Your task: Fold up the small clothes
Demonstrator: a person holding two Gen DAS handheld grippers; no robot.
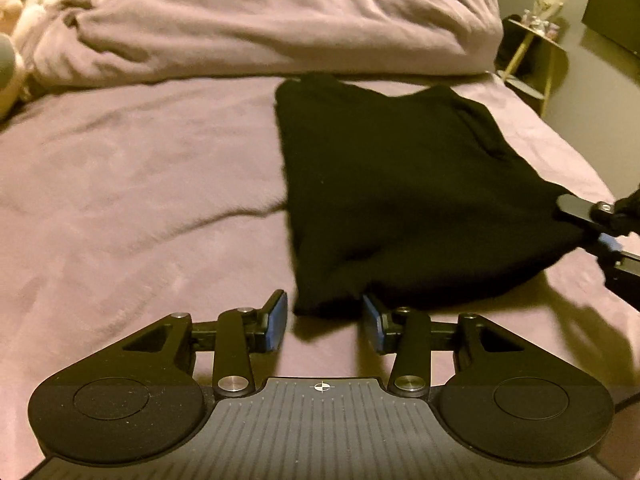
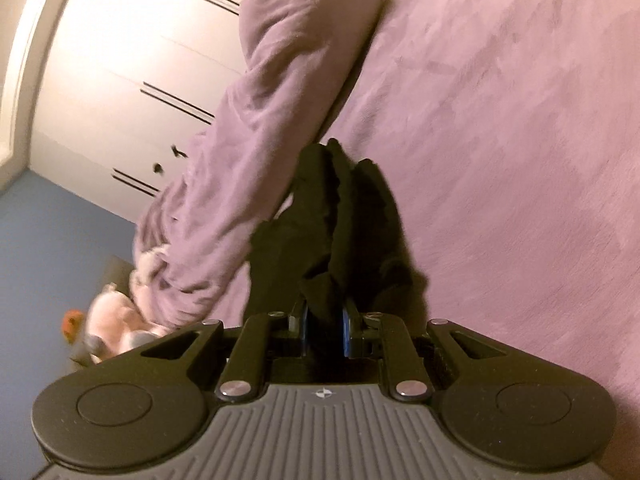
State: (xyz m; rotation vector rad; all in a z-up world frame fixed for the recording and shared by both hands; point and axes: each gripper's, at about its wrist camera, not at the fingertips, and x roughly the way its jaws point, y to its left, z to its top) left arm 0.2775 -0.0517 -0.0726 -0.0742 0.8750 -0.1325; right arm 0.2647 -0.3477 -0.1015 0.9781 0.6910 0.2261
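Lying on the bed (image 1: 140,168) is a black piece of clothing (image 1: 400,184), spread out on the purple fuzzy cover. It sits toward the right side of the bed, just in front of the big rolled-up purple blanket (image 1: 280,24). It is all black, so I cannot tell what kind of clothing it is.

My left gripper (image 1: 325,322) hangs low over the bed, right at the near edge of the clothing. Its jaws are wide apart, with the blue pads (image 1: 278,322) showing. Nothing is between them. The bottom corner of the black cloth is just past the tips, and I cannot tell if the right tip touches it.

My right gripper (image 2: 326,320) is at the right corner of the clothing. Its jaws are squeezed close together with black cloth pinched between them. In my right camera the cloth bunches up in folds and runs away from the jaws toward the blanket. In my left camera I can see that corner pulled out to a point where the right gripper has it, and lifted a bit off the bed with a shadow under it.

Past the blanket, on the far left, there is a soft pink and white stuffed toy (image 1: 12,0). On the far right, beside the bed, stands a small side table (image 1: 536,40) with little things on it. White closet doors (image 2: 132,72) show in my right camera.
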